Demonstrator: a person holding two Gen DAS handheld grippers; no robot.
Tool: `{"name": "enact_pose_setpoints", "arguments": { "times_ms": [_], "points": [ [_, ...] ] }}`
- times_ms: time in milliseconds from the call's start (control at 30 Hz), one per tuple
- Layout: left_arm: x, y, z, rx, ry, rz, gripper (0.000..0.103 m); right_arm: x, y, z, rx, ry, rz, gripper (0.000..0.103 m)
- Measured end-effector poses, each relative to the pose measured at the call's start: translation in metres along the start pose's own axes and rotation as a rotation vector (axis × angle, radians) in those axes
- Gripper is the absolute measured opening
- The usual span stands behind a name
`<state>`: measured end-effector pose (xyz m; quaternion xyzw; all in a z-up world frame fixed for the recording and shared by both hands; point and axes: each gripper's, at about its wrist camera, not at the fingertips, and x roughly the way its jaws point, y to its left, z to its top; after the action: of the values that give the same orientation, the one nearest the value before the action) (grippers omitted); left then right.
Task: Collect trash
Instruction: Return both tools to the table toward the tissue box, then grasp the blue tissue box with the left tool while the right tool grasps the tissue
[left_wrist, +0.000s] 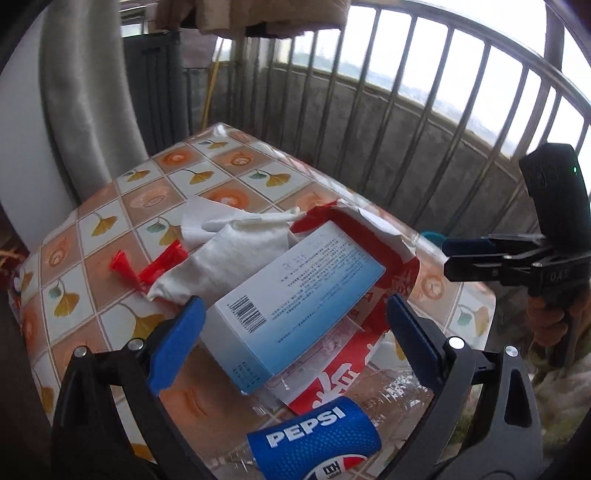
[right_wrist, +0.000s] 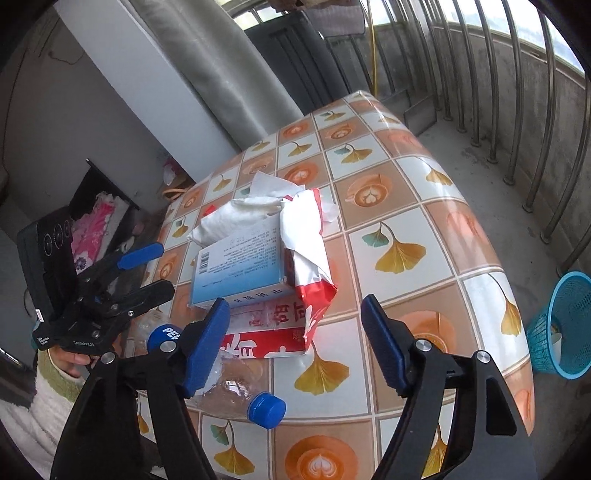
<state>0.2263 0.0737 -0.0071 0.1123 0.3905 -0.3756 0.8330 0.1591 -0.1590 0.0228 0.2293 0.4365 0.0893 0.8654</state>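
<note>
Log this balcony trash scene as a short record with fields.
surface: table with tiled cloth
trash: blue-white box on red wrapper; white tissue behind; Pepsi bottle lying nearest
bin: blue basket on the floor beside the table
left tongs: open, either side of the box
right tongs: open, holding nothing

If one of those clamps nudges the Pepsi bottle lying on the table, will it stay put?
Probably not. The Pepsi bottle lies on its side on the glossy tablecloth, so it would likely roll. It looks clear, empty and crinkled, so probably light and apt to dent when squeezed. Its smooth plastic may slip between the pads.
</note>
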Motion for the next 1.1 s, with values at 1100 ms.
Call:
{"name": "enact_pose_setpoints", "arguments": {
  "times_ms": [1100],
  "points": [
    [0.077, -0.037, 0.008, 0.405, 0.259, 0.064, 0.080, 0.020, -0.015, 0.025, 0.035, 0.004, 0.039, 0.045]
  ]
}}
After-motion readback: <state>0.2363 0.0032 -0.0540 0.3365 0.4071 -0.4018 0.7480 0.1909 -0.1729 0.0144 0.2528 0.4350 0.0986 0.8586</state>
